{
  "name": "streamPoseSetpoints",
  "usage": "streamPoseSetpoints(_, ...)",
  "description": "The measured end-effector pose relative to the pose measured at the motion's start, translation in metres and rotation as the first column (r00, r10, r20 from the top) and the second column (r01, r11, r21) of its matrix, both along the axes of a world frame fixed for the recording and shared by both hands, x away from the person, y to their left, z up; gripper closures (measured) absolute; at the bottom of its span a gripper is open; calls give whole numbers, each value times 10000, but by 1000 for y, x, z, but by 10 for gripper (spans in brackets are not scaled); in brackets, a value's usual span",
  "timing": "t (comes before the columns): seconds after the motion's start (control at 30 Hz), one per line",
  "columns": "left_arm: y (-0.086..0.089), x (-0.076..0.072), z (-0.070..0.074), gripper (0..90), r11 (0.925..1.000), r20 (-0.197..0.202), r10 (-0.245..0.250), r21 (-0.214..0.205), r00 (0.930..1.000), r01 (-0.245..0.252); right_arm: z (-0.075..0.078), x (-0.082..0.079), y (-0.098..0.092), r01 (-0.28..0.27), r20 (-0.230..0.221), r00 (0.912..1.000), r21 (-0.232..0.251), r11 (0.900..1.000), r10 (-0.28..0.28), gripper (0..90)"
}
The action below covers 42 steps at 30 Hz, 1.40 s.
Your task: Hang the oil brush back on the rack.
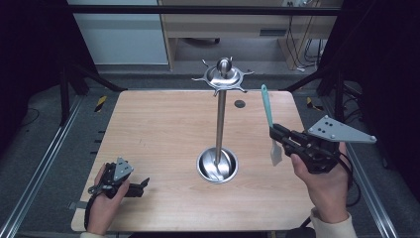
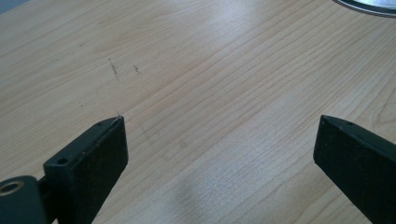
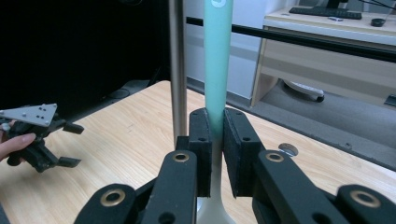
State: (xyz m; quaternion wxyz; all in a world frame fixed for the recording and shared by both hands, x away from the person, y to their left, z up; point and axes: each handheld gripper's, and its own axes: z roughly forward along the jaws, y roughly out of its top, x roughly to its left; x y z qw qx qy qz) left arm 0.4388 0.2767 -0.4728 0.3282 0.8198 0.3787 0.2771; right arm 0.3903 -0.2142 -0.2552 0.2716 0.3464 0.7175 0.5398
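**Right claw pinched on a teal spatula beside the utensil stand**

Clamped on the handle, my right gripper (image 1: 275, 135) held a silicone spatula (image 1: 268, 110) upright over the right side of the wooden table (image 1: 158, 129). From the right gripper view I saw the two black jaws pressed flat against both sides of the handle (image 3: 217, 60), low down, just above where the teal faded into a pale, translucent whitish neck. The handle was slim, smooth and mint-teal, with a small hole or mark near its top end. In the high view the spatula stood nearly vertical with a slight lean, handle end up and the pale blade (image 1: 276, 152) hanging below the jaws, above the tabletop.

I saw the steel utensil stand (image 1: 220, 119) to the spatula's left, near but apart from it: a thin polished pole rising from a round bowl-shaped base (image 1: 217, 165) to a disc at the top (image 1: 224, 77) with hooks around its rim and a ball knob. In the right gripper view the pole (image 3: 177, 70) ran just beside the teal handle.

My left gripper (image 1: 132, 187) rested low at the near left corner of the table, well apart from the stand. Its jaws were spread wide with bare wood between them (image 2: 219, 154).
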Motion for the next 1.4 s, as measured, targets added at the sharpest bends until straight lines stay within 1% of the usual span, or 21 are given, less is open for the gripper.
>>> streamPoseSetpoints(0.2, 0, 0, 0, 27, 10000, -2, -9, 0, 10000, 9, 0, -1, 6, -199, 72, 9998, 26, 9998, 198, 822)
streamPoseSetpoints(0.3, 0, 0, 0, 27, 10000, -8, -12, 1, 10000, 12, 0, -1, 8, -313, 81, 9995, -36, 9995, 313, 822)
streamPoseSetpoints(0.67, 0, 0, 0, 27, 10000, -18, -19, 0, 10000, 19, 0, 2, 14, -597, 16, 9982, -113, 9982, 597, 822)
streamPoseSetpoints(1.0, -1, 0, 0, 27, 10000, -21, -39, 9, 10000, 39, -1, 4, 20, -662, -41, 9978, -191, 9976, 661, 821)
streamPoseSetpoints(1.2, -1, 0, 0, 27, 10000, -19, -44, 16, 10000, 44, -2, 7, 22, -644, -203, 9978, -289, 9975, 639, 821)
streamPoseSetpoints(1.4, -1, 0, 0, 27, 10000, -17, -39, 10, 10000, 39, -4, 11, 25, -644, -228, 9977, -158, 9978, 640, 821)
